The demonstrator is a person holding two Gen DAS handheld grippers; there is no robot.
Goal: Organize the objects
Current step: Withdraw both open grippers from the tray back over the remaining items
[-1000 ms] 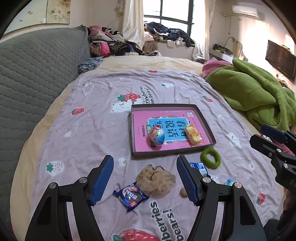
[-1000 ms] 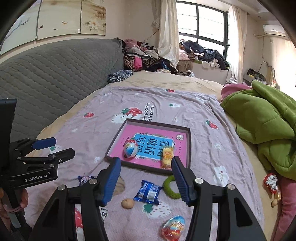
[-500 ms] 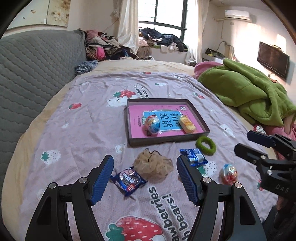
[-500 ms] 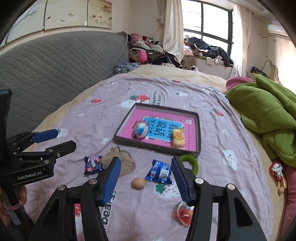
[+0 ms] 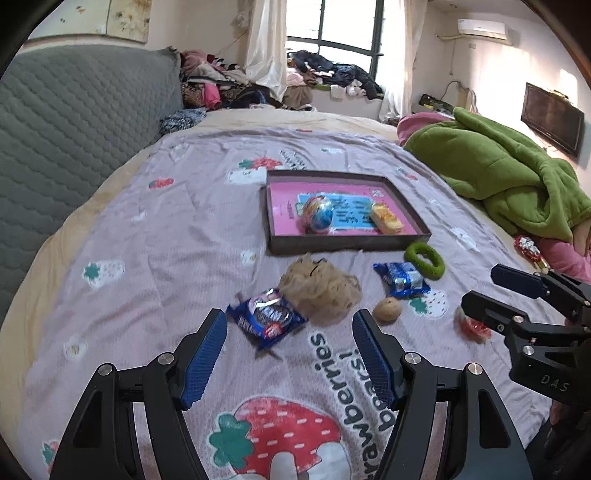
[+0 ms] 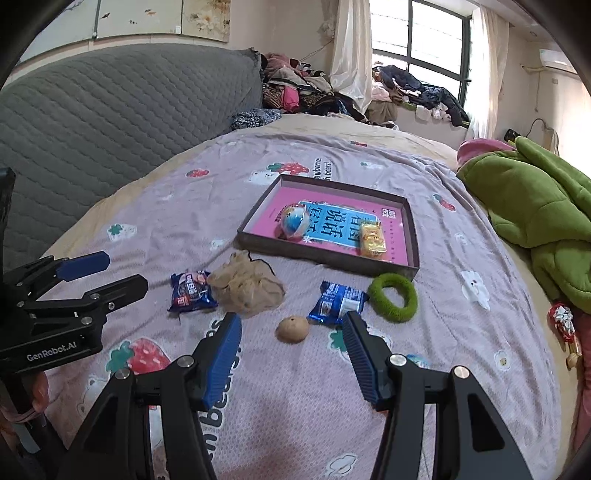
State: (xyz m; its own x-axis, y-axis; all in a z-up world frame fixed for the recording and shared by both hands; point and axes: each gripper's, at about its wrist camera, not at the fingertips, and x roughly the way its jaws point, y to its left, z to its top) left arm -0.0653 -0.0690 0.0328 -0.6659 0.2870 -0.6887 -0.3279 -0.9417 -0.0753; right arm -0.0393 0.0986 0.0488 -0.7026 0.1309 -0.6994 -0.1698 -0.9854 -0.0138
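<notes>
The left gripper (image 5: 286, 352) and right gripper (image 6: 291, 354) both stand apart, holding nothing. The dark shallow cardboard tray with pink floor (image 6: 328, 260) lies mid-bed; the green fuzzy ring (image 6: 393, 297) is just beside its near rim.

Bed (image 5: 155, 236) has a lilac sheet (image 6: 461, 332) with strawberry and bear prints. Grey quilted headboard (image 5: 74, 122) runs along the left side. Green blanket (image 5: 509, 181) is bunched at the bed's right edge, pink fabric (image 5: 417, 120) just behind it. Clothes pile (image 6: 295, 94) sits at the far end by the headboard, more clothes (image 5: 332, 72) on the window ledge. White curtain (image 6: 351, 55) hangs beside the window (image 6: 436, 40). AC unit (image 5: 484, 27) is high on the right wall, dark TV (image 5: 552, 118) mounted below it. Painted panels (image 6: 147, 16) above the headboard.
</notes>
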